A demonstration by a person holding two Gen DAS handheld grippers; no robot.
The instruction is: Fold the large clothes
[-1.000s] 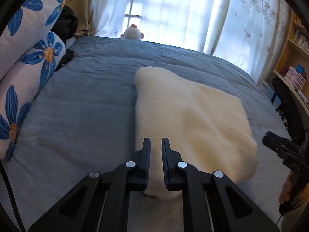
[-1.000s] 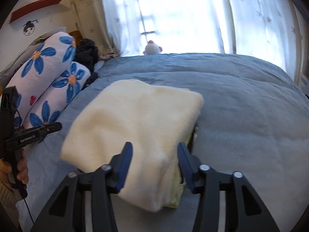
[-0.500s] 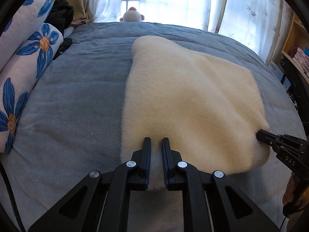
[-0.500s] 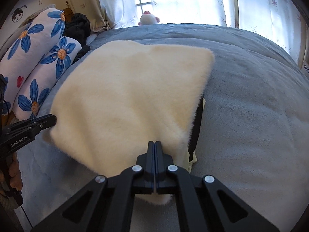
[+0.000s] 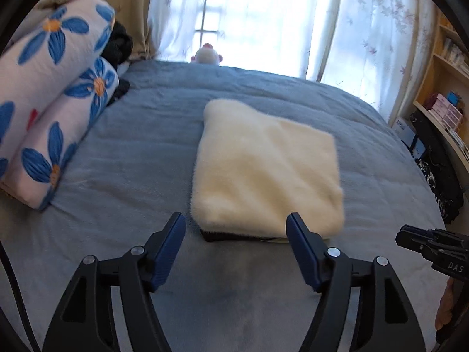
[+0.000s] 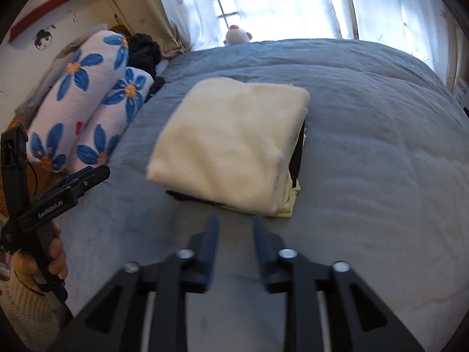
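A cream fleece garment [image 5: 263,173] lies folded into a thick square on the blue-grey bed [image 5: 140,158], with a black hem and pale yellow lining showing at its near edge. My left gripper [image 5: 236,226] hangs just short of that edge, its jaws opening wide with nothing between them. In the right wrist view the same folded garment [image 6: 231,138] sits ahead of my right gripper [image 6: 233,226], whose jaws are opening, apart and empty. Each gripper also shows in the other's view: the right gripper [image 5: 431,246] at the right edge, the left gripper [image 6: 76,182] at the left, held by a hand.
Two flowered pillows [image 5: 52,108] lie stacked along the left side of the bed, with dark clothing [image 5: 120,44] behind them. A small plush toy [image 5: 206,55] sits at the far edge by the curtained window. Bookshelves [image 5: 442,94] stand to the right.
Both grippers let go of the cream garment, opened and pulled back and up from it. The garment now lies flat and folded on the bed, farther away in both views.
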